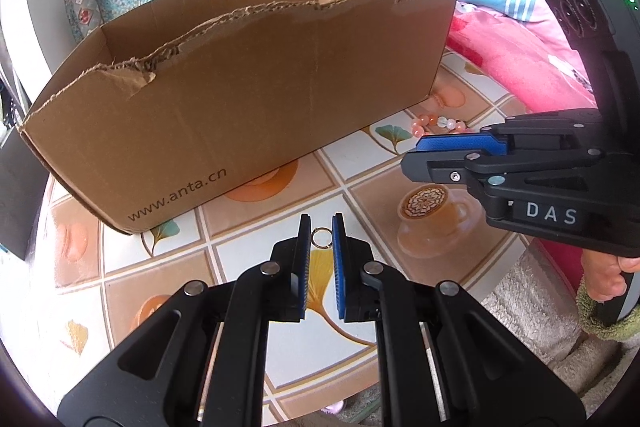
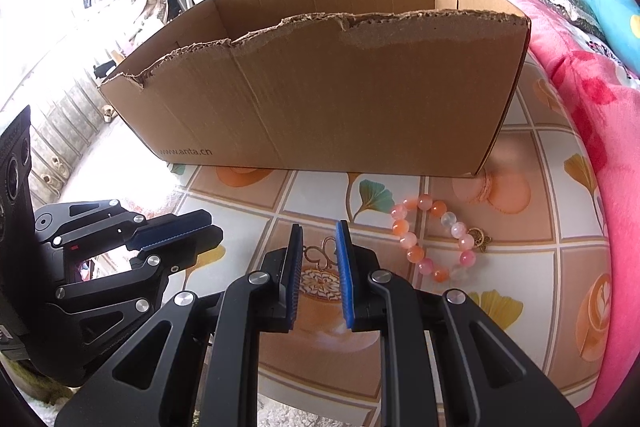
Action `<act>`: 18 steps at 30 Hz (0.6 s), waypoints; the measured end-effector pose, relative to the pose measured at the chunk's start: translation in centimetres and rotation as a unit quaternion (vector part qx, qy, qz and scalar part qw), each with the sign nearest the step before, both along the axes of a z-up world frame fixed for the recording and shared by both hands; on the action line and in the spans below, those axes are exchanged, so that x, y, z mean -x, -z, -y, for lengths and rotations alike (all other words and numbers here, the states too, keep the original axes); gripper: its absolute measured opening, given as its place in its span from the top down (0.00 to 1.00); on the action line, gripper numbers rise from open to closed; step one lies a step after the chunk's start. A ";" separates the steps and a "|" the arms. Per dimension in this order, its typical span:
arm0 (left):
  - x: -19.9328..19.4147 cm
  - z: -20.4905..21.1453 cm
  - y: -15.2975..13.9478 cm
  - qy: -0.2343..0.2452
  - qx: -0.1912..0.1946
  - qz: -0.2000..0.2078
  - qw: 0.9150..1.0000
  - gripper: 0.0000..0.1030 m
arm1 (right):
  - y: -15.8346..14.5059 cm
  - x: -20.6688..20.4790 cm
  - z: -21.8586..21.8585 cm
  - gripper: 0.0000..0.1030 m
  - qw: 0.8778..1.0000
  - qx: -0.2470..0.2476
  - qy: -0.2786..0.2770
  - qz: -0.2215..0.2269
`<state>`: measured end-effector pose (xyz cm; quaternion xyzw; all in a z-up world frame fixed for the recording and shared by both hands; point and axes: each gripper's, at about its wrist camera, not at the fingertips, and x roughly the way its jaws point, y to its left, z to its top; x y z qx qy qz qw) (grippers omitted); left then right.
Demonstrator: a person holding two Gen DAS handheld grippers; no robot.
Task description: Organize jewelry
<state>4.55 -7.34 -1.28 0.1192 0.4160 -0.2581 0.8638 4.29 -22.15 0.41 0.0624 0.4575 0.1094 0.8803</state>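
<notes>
Left wrist view: your left gripper (image 1: 321, 227) is pinching a small ring (image 1: 321, 238) narrowly before the box (image 1: 240, 99); your right gripper (image 2: 319, 235) is clasping a gold ornament (image 2: 320, 251), bracelet (image 2: 436, 239) lying beside it.

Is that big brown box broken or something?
Yes. The cardboard box has lost its flaps: the top edge of its near wall is ragged and wavy, torn rather than cut, and dips lowest toward the left end. The walls stand up straight and nothing has spilled.
</notes>
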 end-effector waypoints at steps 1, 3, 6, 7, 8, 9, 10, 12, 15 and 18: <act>0.0 -0.1 0.0 -0.003 -0.001 -0.002 1.000 0.91 | 0.0 0.0 0.0 0.84 1.000 0.000 0.001 -0.001; 0.0 -0.1 0.0 -0.006 -0.001 -0.003 1.000 0.91 | 0.0 0.1 -0.1 0.84 1.000 0.000 0.003 -0.002; 0.0 -0.3 -0.1 -0.010 -0.002 -0.003 1.000 0.91 | -0.1 0.2 -0.3 0.84 1.000 0.003 0.005 -0.001; -0.1 -0.2 -0.2 -0.011 -0.002 -0.002 1.000 0.91 | -0.1 0.3 -0.3 0.84 1.000 0.002 0.006 -0.001; -0.1 -0.2 -0.2 -0.012 -0.001 -0.003 1.000 0.91 | -0.1 0.3 -0.3 0.84 1.000 0.002 0.006 -0.001; -0.1 -0.2 -0.2 -0.012 -0.001 -0.002 1.000 0.91 | -0.1 0.3 -0.3 0.84 1.000 0.002 0.006 -0.001; 0.0 -0.3 -0.3 -0.013 -0.003 -0.001 1.000 0.91 | -0.1 0.3 -0.4 0.84 1.000 0.002 0.007 -0.002; 0.0 -0.4 -0.3 -0.014 -0.002 -0.001 1.000 0.91 | -0.1 0.4 -0.5 0.84 1.000 0.001 0.007 -0.003; 0.1 -0.5 -0.3 -0.015 0.000 -0.003 1.000 0.91 | -0.2 0.5 -0.6 0.84 1.000 0.002 0.006 -0.003; 0.2 -0.6 -0.3 -0.018 0.000 -0.003 1.000 0.91 | -0.2 0.6 -0.7 0.84 1.000 0.003 0.006 -0.003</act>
